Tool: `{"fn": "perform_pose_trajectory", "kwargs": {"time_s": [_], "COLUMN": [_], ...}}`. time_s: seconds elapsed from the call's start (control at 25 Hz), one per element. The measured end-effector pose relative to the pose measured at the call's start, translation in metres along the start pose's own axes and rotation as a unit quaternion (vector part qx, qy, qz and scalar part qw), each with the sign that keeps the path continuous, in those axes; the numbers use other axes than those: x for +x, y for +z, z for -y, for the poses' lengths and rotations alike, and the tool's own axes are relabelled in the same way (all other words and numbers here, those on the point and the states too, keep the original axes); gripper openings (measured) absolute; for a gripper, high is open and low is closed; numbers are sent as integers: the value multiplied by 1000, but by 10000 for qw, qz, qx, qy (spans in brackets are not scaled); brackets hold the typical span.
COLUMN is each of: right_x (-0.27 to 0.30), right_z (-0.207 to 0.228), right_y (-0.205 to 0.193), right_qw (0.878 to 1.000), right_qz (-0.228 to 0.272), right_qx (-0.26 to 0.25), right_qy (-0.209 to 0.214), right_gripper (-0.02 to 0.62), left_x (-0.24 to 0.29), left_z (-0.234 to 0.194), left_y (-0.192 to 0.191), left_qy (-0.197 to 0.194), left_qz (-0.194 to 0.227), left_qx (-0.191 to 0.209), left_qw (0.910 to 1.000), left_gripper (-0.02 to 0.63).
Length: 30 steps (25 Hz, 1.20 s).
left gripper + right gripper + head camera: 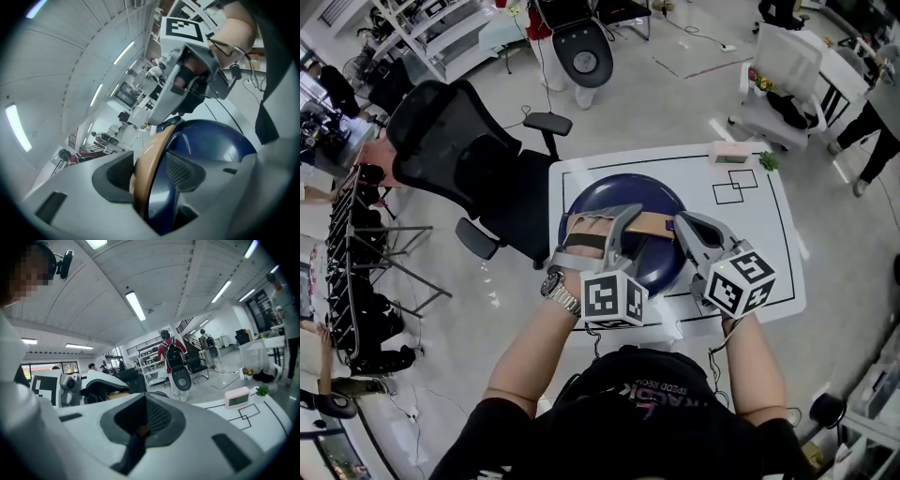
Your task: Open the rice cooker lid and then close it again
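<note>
The left gripper (619, 225) has its jaws partly spread around the rice cooker's handle (654, 223). In the left gripper view the handle (150, 159) runs edge-on through the gap, and the pads appear to press on it from both sides: the smooth dark pad against its tan face, the mesh-textured pad against its glossy blue side.

The right gripper (686, 225) has its jaws pressed together. In the right gripper view they meet in a narrow seam where a sliver of tan shows, but whether anything is pinched there cannot be told. In the head view its tips sit at the right end of the handle.

The rice cooker (661, 192) stands in the middle of a white table (769, 272) marked with black lines, directly in front of the person. Its lid is down. It is a round, dark blue dome with a shiny surface, and the handle is a flat tan band arched across its top. Both grippers have matte grey plastic shells, each with a cube of black-and-white square markers.

A small pale pink clock (729, 153) and a green sprig (768, 161) sit at the table's far edge, well apart from the cooker.
</note>
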State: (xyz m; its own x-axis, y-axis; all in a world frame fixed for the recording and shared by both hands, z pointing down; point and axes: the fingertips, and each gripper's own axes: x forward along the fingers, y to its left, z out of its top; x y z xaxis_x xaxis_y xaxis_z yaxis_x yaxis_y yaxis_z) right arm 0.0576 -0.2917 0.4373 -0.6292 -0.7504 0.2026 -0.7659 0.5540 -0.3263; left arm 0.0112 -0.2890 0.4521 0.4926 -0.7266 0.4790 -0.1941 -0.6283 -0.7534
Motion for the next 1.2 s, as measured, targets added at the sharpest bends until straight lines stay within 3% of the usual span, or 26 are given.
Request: {"fn": "perform_pose_trajectory", "kwargs": {"time_s": [0.6, 1.2], "right_x": [0, -42], "right_z": [-1, 6], "right_y": [3, 64], "right_qw": [10000, 9948], "right_qz": [-35, 1005], "right_qx": [-68, -98], "right_qy": [-38, -157], "right_gripper": [2, 2], "left_x": [-1, -28], "left_z": [-2, -40], "left_y": [0, -4], "left_qy": [22, 183], "left_qz": [-93, 355], "left_qx": [37, -910], "left_qw": [9999, 9951], "left_gripper": [198, 195]}}
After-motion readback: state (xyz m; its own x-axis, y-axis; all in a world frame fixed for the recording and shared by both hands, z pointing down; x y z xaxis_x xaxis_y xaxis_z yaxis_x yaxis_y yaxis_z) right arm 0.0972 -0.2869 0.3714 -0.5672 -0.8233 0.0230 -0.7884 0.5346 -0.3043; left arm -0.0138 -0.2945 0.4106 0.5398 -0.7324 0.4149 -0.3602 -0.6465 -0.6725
